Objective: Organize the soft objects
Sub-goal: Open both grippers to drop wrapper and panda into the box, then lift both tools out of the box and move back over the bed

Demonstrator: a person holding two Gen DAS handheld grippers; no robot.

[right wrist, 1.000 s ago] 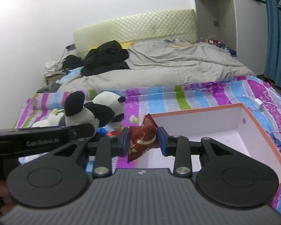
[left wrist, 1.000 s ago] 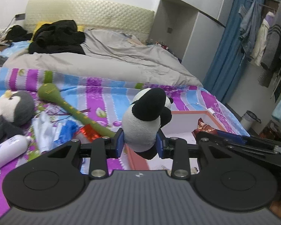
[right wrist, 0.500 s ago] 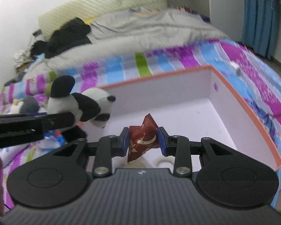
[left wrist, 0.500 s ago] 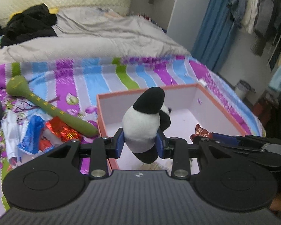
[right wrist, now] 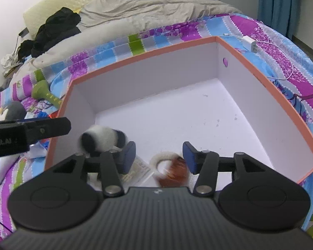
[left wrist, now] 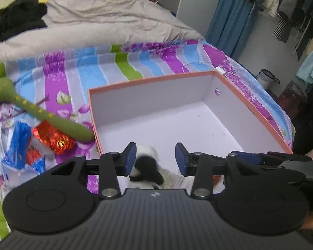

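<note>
An orange-rimmed white box [left wrist: 148,80] [right wrist: 144,52] lies on the striped bedsheet. My left gripper [left wrist: 155,159] is open above the box's near left part; the panda plush [left wrist: 147,167] [right wrist: 103,138] is blurred just below its jaws, free of them. My right gripper [right wrist: 158,156] is open over the box; the dark red snack packet [right wrist: 173,175] is blurred below it, beside a white ring-shaped item [right wrist: 163,159] and a printed paper [right wrist: 139,169]. A green stick-shaped soft toy [left wrist: 41,114] and a grey penguin plush [right wrist: 10,111] lie left of the box.
Red and blue foil packets [left wrist: 50,138] lie on the sheet left of the box. A grey duvet [left wrist: 106,27] and black clothes [left wrist: 16,18] cover the far bed. A white charger with cable [right wrist: 249,42] lies beyond the box's right corner. A blue curtain [left wrist: 225,16] hangs at the right.
Both grippers opened over the box. The panda plush left my left gripper and the red snack packet left my right gripper; both are dropping into the box.
</note>
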